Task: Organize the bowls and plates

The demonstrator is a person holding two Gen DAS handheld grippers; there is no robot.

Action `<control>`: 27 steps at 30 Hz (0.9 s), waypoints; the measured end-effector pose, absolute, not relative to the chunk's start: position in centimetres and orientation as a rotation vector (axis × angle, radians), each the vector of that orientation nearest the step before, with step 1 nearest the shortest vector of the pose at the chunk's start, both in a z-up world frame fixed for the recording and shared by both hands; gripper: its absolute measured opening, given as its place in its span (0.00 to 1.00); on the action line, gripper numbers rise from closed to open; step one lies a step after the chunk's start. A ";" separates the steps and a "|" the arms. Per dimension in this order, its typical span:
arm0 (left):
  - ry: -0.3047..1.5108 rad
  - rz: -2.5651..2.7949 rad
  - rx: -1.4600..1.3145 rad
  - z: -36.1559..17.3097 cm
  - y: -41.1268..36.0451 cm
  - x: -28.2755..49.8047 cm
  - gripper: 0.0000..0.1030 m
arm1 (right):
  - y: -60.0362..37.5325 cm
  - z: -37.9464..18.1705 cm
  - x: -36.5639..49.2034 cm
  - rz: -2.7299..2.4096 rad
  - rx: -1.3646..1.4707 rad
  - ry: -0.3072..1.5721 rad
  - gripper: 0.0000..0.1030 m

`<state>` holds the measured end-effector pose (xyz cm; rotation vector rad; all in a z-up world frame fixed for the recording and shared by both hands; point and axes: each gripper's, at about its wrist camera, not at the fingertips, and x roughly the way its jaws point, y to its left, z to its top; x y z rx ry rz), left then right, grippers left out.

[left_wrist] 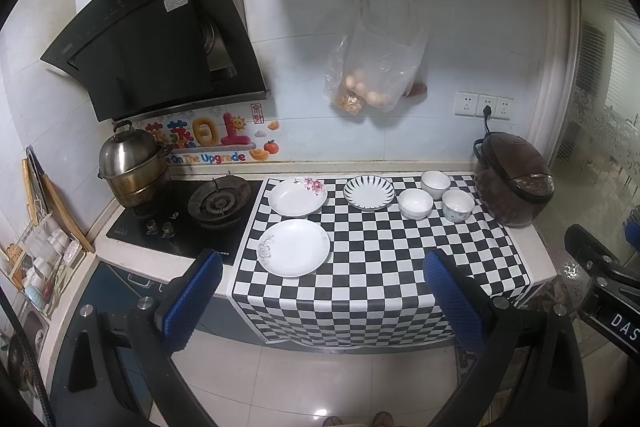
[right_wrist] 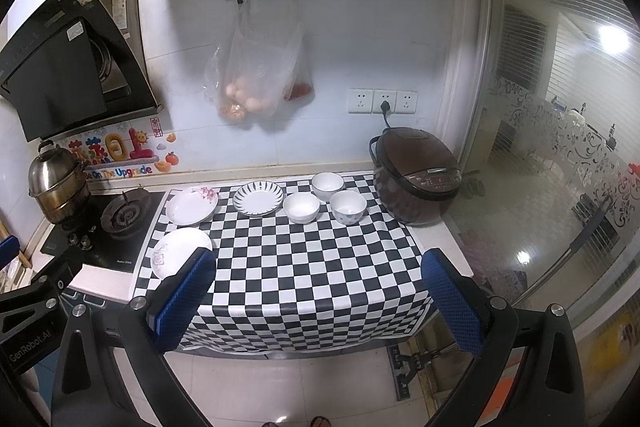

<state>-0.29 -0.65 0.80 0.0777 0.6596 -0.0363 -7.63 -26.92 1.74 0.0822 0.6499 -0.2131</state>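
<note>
**Step in hand.** Judged as the start: nothing is stacked or grasped. Left claw (left_wrist: 324,273) spread wide and empty, held back from the desk edge. Right claw (right_wrist: 318,269) likewise spread and empty.

**Task items, all on the checkered cloth (left_wrist: 380,267), ahead of both claws.**
- Plain white plate with grey flower (left_wrist: 295,247): nearest, just beyond the left claw's left finger; in the right wrist view partly behind that claw's left finger (right_wrist: 180,257).
- Pink-flowered plate (left_wrist: 297,196): farther ahead, behind the first plate.
- Blue-striped plate (left_wrist: 369,193): ahead, roughly centred between the left claw's fingers.
- Three bowls, close together but apart: white bowl (left_wrist: 415,203), white bowl behind it (left_wrist: 435,183), patterned bowl (left_wrist: 457,205), ahead and to the right.

**Next move, as a judgement.** Plates would likely go onto one pile, bowls nested. Either claw must advance over the cloth, drop low, and take a rim between its fingers; glazed rims may slip, and the cloth could drag.

**Surface and room.**
- Desk (left_wrist: 536,247): pale, cloth hanging over its front edge.
- Rice cooker (left_wrist: 514,183): far right, plugged in.
- Gas hob (left_wrist: 216,203) with steamer pot (left_wrist: 132,167): ahead left.
- Range hood (left_wrist: 156,43) above.
- Plastic bag of eggs (left_wrist: 376,67) on a wall rail.
- Tiled floor below.
</note>
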 end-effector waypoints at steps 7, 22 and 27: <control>0.655 -0.029 0.075 0.6 -0.4 -0.3 1.00 | -26.8 1.5 -7.3 -0.214 0.099 0.651 1.00; 0.834 0.119 0.094 -8.7 9.0 12.6 1.00 | -22.4 -8.1 3.8 -0.097 0.130 0.796 1.00; 0.948 0.127 0.074 -14.0 11.4 17.3 1.00 | -19.1 -14.5 10.2 0.026 0.170 0.924 1.00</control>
